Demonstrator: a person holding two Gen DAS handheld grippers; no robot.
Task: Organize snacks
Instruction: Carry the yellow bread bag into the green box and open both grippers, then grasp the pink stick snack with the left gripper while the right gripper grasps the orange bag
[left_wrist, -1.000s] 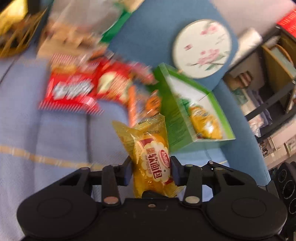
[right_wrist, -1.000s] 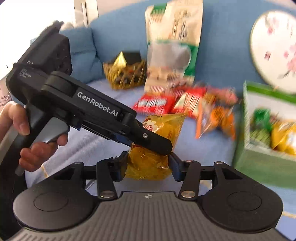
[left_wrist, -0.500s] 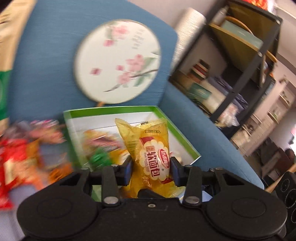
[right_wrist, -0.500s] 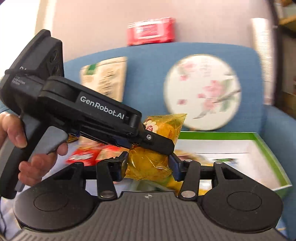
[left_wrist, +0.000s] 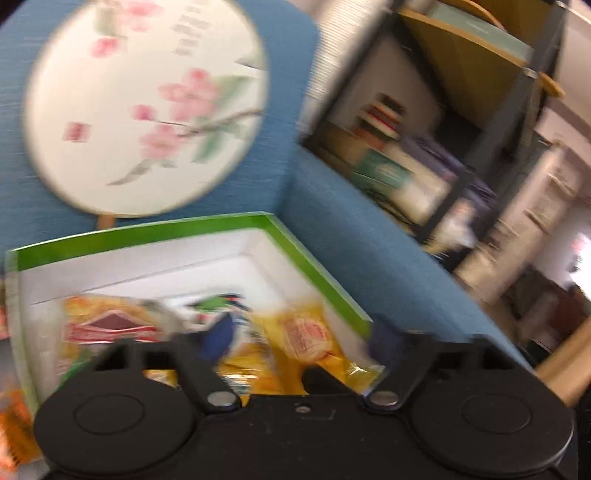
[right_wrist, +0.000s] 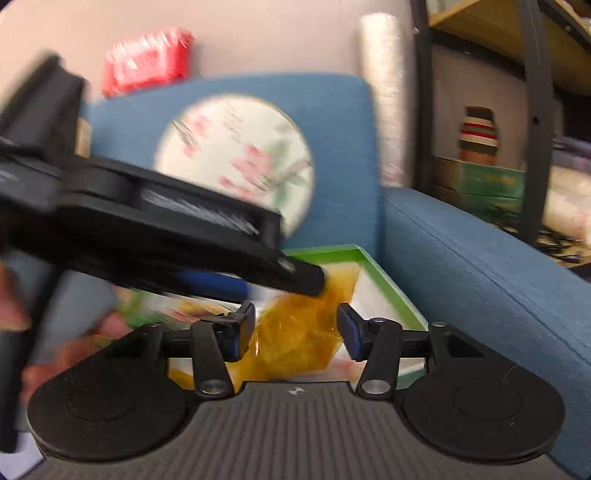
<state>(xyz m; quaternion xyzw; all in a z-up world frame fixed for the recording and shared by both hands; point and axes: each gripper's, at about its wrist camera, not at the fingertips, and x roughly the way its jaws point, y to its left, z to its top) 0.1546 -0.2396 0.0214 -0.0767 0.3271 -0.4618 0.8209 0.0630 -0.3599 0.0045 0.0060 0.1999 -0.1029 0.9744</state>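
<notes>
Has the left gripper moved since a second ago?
Yes. The left gripper has swung from the loose snack pile to above the green box, nearer the round fan; its jaws are opening.

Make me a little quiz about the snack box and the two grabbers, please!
1. True or false: the green-rimmed box sits on a blue sofa.
2. What stands against the sofa back behind the box? A) a round fan with pink flowers B) a teddy bear C) a clock
3. Fill in: the packet between the right gripper's jaws is ____ in colour.

Key:
1. True.
2. A.
3. Yellow. Both the right gripper and the left gripper are opening their jaws over the box, and the pads no longer press on a packet.
</notes>
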